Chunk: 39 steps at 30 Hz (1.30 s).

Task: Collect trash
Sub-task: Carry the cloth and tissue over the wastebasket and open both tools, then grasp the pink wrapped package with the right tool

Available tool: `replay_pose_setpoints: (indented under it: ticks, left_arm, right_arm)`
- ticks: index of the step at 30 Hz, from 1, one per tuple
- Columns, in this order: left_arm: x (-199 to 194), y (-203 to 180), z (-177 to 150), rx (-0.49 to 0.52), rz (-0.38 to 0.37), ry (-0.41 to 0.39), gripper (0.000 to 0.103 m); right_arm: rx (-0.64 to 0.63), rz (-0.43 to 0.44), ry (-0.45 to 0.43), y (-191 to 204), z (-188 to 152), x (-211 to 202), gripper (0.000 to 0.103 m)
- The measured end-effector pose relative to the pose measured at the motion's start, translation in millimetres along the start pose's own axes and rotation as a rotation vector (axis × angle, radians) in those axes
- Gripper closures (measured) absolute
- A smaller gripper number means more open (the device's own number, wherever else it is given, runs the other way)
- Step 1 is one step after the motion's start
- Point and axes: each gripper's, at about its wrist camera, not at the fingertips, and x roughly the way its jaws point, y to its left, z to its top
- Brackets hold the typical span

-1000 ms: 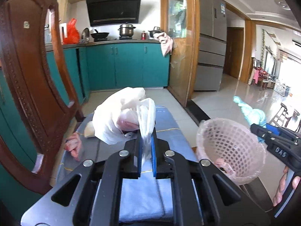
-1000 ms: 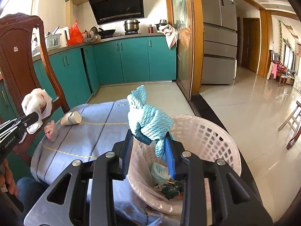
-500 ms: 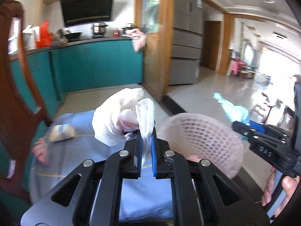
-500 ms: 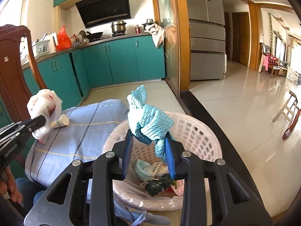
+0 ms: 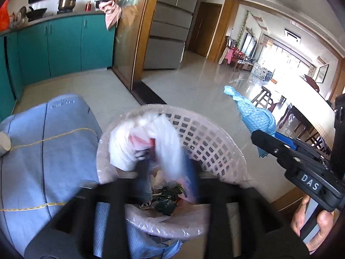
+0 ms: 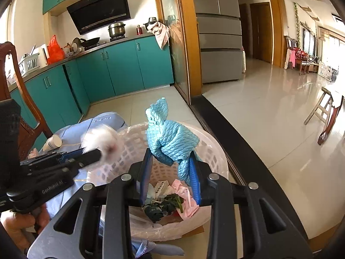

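The left tongs point(image 5: 168, 168) have just been spreading, white bag point(image 5: 146, 140) dropping over the basket point(image 5: 215, 149), right tongs point(image 6: 170, 172) pinching the blue cloth point(image 6: 170, 142), paper cup point(image 6: 52, 142) left on the tabletop point(image 5: 43, 151).

Both wrist views look steeply down (close) into the shared basket point(image 5: 215, 149).

Left tool point(image 5: 168, 170) has just been opening, jaws apart; right tool point(image 6: 170, 164) grips, tilted downward.
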Motion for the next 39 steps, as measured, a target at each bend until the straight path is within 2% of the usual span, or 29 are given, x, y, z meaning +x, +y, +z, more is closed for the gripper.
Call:
replay_pose_setpoints:
  ticks: [1,4,5,8,9,10,14,17,19,20,23,26,28,32,34,37,39]
  left_arm:
    - [-1,2,0,-0.01,0.026,-0.012,0.03]
    - [-7,10,-1,-0.015,0.057,-0.029,0.028]
    - [-11,15,-3,-0.019,0.09,-0.03,0.028]
    - [-21,29,-7,-0.026,0.175,-0.033,0.027]
    - [-26,34,-9,-0.029,0.203,-0.035,0.027]
    - [-33,40,-14,-0.034,0.236,-0.038,0.027]
    - [-74,66,-36,-0.039,0.352,-0.055,0.025]
    - [-117,82,-59,-0.016,0.456,-0.079,0.023]
    - [-140,91,-73,0.0,0.529,-0.087,0.022]
    - [-153,98,-81,0.002,0.555,-0.083,0.022]
    - [-182,117,-97,-0.006,0.635,-0.067,0.022]
    - [-208,136,-107,-0.049,0.663,-0.067,0.021]
    - [-221,147,-112,-0.072,0.679,-0.072,0.02]
    - [-238,159,-120,-0.1,0.687,-0.085,0.019]
    - [-242,163,-122,-0.108,0.678,-0.087,0.018]
    - [-243,168,-126,-0.103,0.681,-0.086,0.018]
    - [-244,170,-127,-0.103,0.678,-0.09,0.018]
  right_arm:
    - [0.004,0.004,0.005,0,0,2,0.07]
    - [0.003,0.01,0.02,0,4,10,0.067]
    - [0.001,0.008,0.029,2,4,14,0.064]
    - [-0.008,0.008,0.056,8,0,24,0.044]
    - [-0.011,0.003,0.063,10,-1,27,0.033]
    - [-0.011,0.001,0.067,13,-2,30,0.03]
    - [-0.03,0.076,0.078,36,-3,38,0.03]
    - [-0.098,0.173,0.093,86,-2,49,0.03]
    - [-0.136,0.283,0.115,129,-1,61,0.03]
    - [-0.162,0.363,0.122,160,0,69,0.03]
    - [-0.264,0.508,0.153,249,-2,92,0.03]
    - [-0.307,0.643,0.23,327,-11,120,0.03]
    - [-0.325,0.683,0.278,365,-19,137,0.03]
    - [-0.381,0.7,0.343,426,-33,173,0.03]
    - [-0.371,0.733,0.376,438,-37,184,0.03]
    - [-0.382,0.718,0.404,453,-42,200,0.03]
    - [-0.375,0.741,0.439,458,-45,210,0.03]
